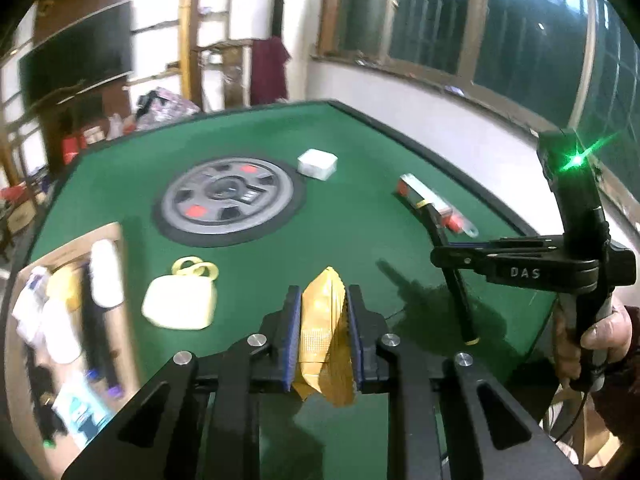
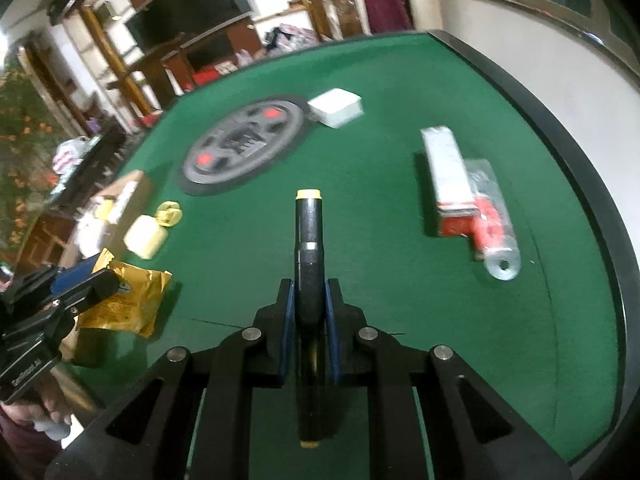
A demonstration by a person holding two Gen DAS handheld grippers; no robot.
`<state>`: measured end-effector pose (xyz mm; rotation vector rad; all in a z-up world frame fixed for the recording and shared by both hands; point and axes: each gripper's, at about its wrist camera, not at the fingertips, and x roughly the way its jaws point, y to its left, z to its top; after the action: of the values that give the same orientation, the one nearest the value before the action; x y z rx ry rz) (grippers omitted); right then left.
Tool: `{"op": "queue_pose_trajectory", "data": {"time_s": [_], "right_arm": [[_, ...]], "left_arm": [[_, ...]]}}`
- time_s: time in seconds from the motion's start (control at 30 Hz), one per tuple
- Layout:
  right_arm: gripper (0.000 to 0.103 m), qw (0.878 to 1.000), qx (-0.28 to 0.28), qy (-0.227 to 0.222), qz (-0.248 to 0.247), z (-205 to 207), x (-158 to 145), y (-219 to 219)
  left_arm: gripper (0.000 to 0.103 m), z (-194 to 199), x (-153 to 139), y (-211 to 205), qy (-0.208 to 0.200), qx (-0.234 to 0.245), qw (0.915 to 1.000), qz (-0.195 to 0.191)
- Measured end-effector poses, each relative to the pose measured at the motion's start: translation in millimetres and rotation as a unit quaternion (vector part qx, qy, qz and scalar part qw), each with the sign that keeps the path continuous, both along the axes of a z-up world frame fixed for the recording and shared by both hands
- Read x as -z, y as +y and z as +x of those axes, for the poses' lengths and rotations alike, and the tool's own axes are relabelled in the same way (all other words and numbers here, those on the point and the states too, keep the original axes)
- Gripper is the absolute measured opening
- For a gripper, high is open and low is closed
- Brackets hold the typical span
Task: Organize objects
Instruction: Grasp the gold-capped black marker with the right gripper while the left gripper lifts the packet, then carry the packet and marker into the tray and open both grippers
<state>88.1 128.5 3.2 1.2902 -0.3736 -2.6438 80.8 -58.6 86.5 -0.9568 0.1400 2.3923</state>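
My left gripper (image 1: 322, 296) is shut on a crumpled gold foil packet (image 1: 324, 332), held above the green table (image 1: 360, 152). It also shows in the right wrist view (image 2: 124, 300), at the left. My right gripper (image 2: 310, 288) is shut on a black pen-like stick with yellow ends (image 2: 308, 240); in the left wrist view the stick (image 1: 460, 300) hangs at the right. A cardboard box (image 1: 116, 240) at the left holds several bottles and tubes. A pale yellow case (image 1: 180, 304) with a yellow ring lies beside it.
A round grey wheel-patterned disc (image 1: 228, 200) lies mid-table. A small white box (image 1: 318, 164) sits behind it. A long silver and red packaged item (image 2: 460, 184) lies at the right, near the table's black edge (image 2: 580, 152). Shelves and clutter stand beyond the table.
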Motion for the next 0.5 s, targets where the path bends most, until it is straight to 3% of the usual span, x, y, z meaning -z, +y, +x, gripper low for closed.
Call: {"op": "queue_pose_trajectory", "data": {"time_s": [0.27, 0.5], "right_arm": [[0.012, 0.997, -0.071, 0.038, -0.016, 3.5, -38.3, -58.5], [0.013, 0.987, -0.146, 0.067, -0.029, 6.6, -68.3, -126.5]], "left_arm": [[0.018, 26.8, -30.5, -78.3, 0.027, -0.071, 0.9953, 0.06], [0.018, 43.5, -41.5, -148.8, 0.041, -0.151, 0.9853, 0.069]]}}
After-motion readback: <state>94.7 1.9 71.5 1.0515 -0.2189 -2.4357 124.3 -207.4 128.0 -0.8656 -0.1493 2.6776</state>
